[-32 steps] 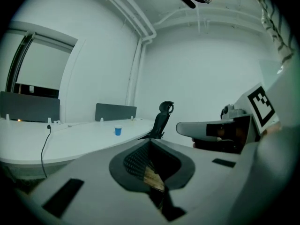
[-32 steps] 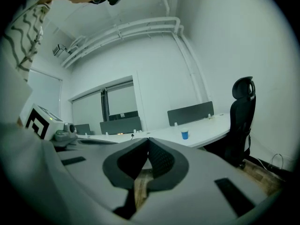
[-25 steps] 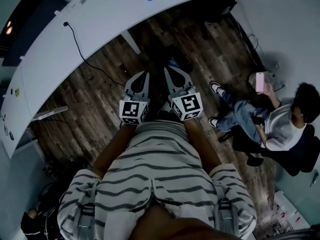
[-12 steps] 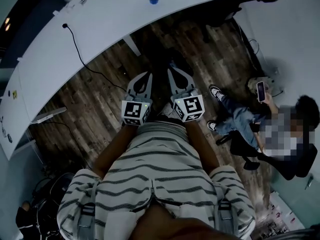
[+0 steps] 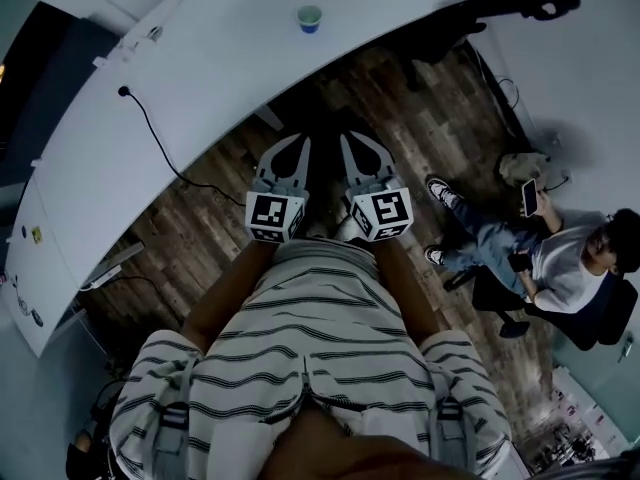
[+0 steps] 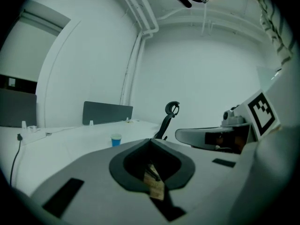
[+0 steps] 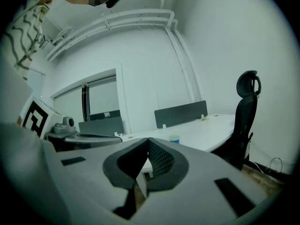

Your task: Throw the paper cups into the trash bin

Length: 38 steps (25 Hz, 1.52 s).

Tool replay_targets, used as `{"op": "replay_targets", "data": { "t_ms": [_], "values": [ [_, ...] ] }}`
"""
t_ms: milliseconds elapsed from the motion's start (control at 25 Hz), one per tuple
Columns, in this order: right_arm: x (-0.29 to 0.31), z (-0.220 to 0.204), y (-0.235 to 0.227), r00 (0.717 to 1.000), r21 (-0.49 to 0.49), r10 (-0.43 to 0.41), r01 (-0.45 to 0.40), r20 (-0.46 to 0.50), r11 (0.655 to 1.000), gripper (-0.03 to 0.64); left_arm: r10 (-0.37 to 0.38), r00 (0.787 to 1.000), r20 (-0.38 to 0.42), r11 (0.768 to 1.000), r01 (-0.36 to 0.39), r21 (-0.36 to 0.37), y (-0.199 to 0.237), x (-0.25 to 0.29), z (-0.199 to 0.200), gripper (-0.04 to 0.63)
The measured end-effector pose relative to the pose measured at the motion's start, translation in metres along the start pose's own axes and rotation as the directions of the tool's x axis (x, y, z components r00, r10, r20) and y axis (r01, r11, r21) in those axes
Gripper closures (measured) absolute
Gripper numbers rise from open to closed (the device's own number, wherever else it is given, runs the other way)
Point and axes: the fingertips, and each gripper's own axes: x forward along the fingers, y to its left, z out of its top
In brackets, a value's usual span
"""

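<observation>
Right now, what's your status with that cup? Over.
Left gripper and right gripper shut, empty. Blue paper cup upright on white desk ahead, untouched. Trash bin not in view. Black chair off right, not blocking.

The worktop (image 5: 200,58) runs out of the head view at its top and left edges. The blue paper cup (image 5: 309,18) on it is too small to tell whether anything is inside. The wearer's striped shirt (image 5: 320,368) hides the legs and feet beneath. In the left gripper view the left tongs (image 6: 150,140) cover the office chair (image 6: 169,114) below its back, so seat and base stay unseen.
</observation>
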Motion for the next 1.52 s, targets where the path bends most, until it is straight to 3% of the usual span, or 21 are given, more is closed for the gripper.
{"op": "replay_targets", "data": {
  "t_ms": [400, 1520],
  "values": [
    [0.045, 0.008, -0.023, 0.997, 0.010, -0.075, 0.075, 0.013, 0.997, 0.607, -0.047, 0.999, -0.018, 0.999, 0.047, 0.019, 0.039, 0.057, 0.012, 0.571],
    [0.068, -0.032, -0.046, 0.984, 0.068, -0.149, 0.156, -0.093, 0.985, 0.607, 0.068, 0.995, -0.078, 0.998, -0.068, 0.005, 0.127, 0.184, -0.017, 0.571]
  ]
}}
